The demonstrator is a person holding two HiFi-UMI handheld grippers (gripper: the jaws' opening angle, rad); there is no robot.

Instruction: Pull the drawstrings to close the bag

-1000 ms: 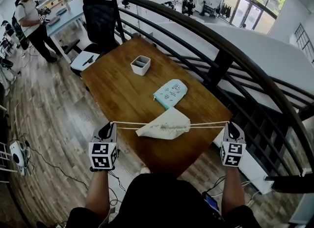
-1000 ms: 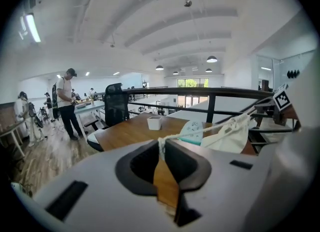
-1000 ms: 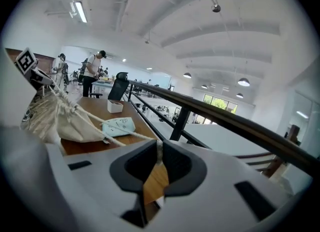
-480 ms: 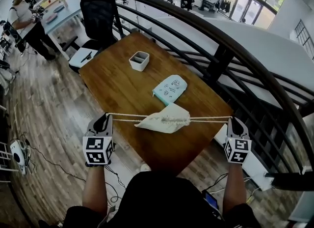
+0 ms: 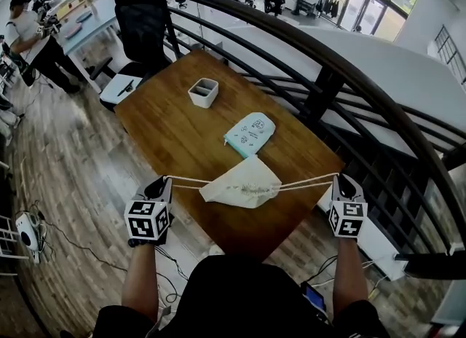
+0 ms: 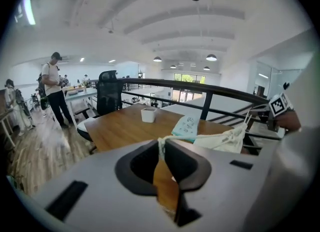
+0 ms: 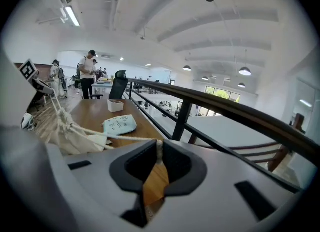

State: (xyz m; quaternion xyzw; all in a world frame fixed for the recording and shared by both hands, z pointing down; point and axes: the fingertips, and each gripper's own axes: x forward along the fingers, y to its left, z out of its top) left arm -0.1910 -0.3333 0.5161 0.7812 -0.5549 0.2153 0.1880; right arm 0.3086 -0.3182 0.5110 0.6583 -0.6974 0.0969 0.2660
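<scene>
A cream drawstring bag hangs just over the near end of the wooden table, its mouth gathered tight. White drawstrings run taut from it to both sides. My left gripper is shut on the left cord ends, off the table's left edge. At the table's right edge my right gripper is shut on the right cords. The left gripper view shows the cord pinched in the jaws and the bag beyond. In the right gripper view the cord leads to the bag.
A pale blue pouch lies mid-table behind the bag, and a white square cup stands farther back. A black railing curves along the right. An office chair stands at the far end; a person stands at far left.
The bag and cords rose slightly, then sank again. My left gripper has dipped a little; the right one has stayed about where it was. The cords stay taut.
</scene>
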